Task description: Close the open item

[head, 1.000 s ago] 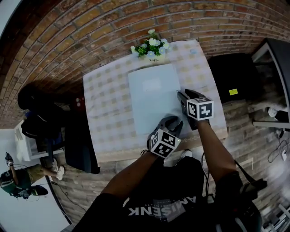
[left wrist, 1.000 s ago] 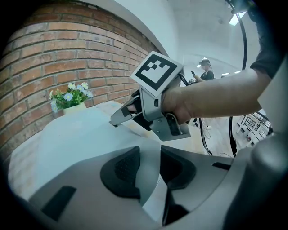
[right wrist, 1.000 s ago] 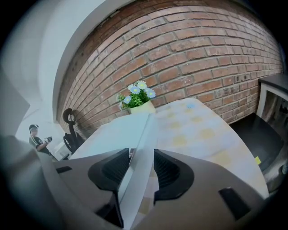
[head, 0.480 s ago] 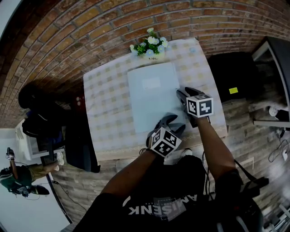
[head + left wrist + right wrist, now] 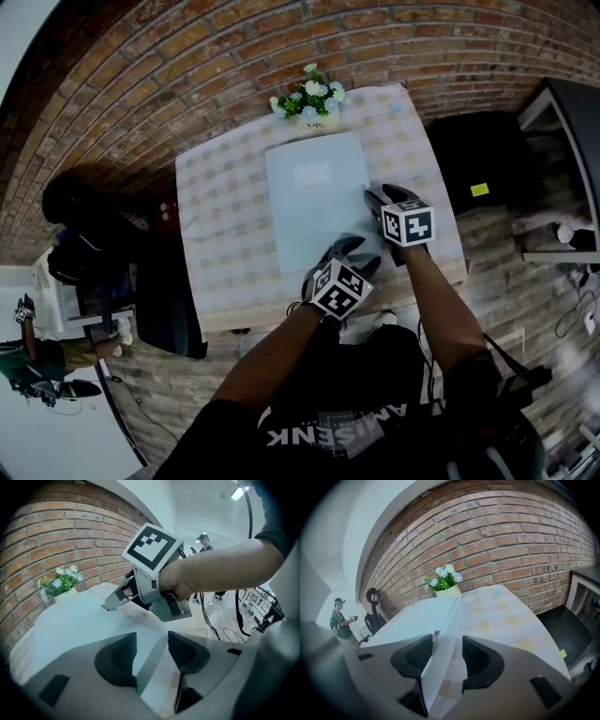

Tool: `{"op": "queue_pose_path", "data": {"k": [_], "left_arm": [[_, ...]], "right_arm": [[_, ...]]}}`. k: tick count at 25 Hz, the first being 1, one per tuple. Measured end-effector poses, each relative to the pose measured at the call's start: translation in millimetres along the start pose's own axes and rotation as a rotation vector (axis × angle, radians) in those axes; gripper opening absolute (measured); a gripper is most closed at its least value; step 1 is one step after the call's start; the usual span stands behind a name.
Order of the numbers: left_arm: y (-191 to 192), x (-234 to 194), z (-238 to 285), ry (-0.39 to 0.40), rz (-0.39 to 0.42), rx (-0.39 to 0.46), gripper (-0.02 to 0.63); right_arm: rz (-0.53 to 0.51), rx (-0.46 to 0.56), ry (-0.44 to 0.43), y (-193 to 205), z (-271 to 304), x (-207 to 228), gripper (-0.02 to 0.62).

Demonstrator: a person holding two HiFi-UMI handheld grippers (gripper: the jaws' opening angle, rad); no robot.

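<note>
A pale blue-grey flat case point(image 5: 317, 197) lies shut and flat on the checked table point(image 5: 225, 187). My left gripper point(image 5: 352, 253) is at its near right corner. Its jaws have just been opening and now stand open point(image 5: 152, 656), with the case's corner point(image 5: 70, 620) between them and untouched. My right gripper point(image 5: 382, 197) is at the case's right edge. Its jaws have also just been opening and are open point(image 5: 447, 656), and that edge point(image 5: 419, 616) runs between the pads without being pressed. The right gripper point(image 5: 110, 604) also shows in the left gripper view, its tip on the case.
A pot of white and blue flowers point(image 5: 311, 97) stands at the table's far edge against the brick wall. A black cabinet point(image 5: 478, 159) is right of the table, dark bags point(image 5: 84, 234) are to its left, and a person point(image 5: 28, 375) stands far left.
The left gripper's fingers look slightly wider apart than a second ago. Both hands and the case stay where they were.
</note>
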State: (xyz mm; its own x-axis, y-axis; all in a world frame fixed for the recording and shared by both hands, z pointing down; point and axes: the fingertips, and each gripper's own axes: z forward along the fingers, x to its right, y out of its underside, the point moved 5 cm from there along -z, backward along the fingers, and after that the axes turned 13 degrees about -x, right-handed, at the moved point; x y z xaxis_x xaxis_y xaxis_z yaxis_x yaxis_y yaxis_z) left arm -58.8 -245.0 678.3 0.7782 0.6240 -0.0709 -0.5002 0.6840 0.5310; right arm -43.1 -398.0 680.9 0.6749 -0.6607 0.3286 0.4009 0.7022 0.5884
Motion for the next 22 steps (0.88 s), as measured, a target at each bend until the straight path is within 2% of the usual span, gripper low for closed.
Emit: {"op": "queue_pose_path", "data": {"k": [2,5,8,12,15,22], "left_arm": [[0,0,0,-0.006,0.003,0.005,0.215],[3,-1,-3,0.026,-0.02,0.018,0.215],[5,-1,-7,0.063,-0.019,0.036,0.215],[6,-2,-14,0.074,0.006,0.06,0.215],[-11,-4,-26,0.077,0.026,0.097,0.215],[-34,-12,-76,0.027,-0.068,0.252,0.215]], "right_arm": [[0.029,-0.008,0.015,4,-2,3,0.227],[0.098,-0.03,0.019,16,-8,7,0.244],[0.056,-0.039,0.022,24,-25,3,0.244],[0.071,0.008,0.014,28,-64,-1,0.244],[0.08,0.059,0.021,26,-98,-1,0.244],[0.056,0.162,0.001,14,-164,-20,0.242]]}}
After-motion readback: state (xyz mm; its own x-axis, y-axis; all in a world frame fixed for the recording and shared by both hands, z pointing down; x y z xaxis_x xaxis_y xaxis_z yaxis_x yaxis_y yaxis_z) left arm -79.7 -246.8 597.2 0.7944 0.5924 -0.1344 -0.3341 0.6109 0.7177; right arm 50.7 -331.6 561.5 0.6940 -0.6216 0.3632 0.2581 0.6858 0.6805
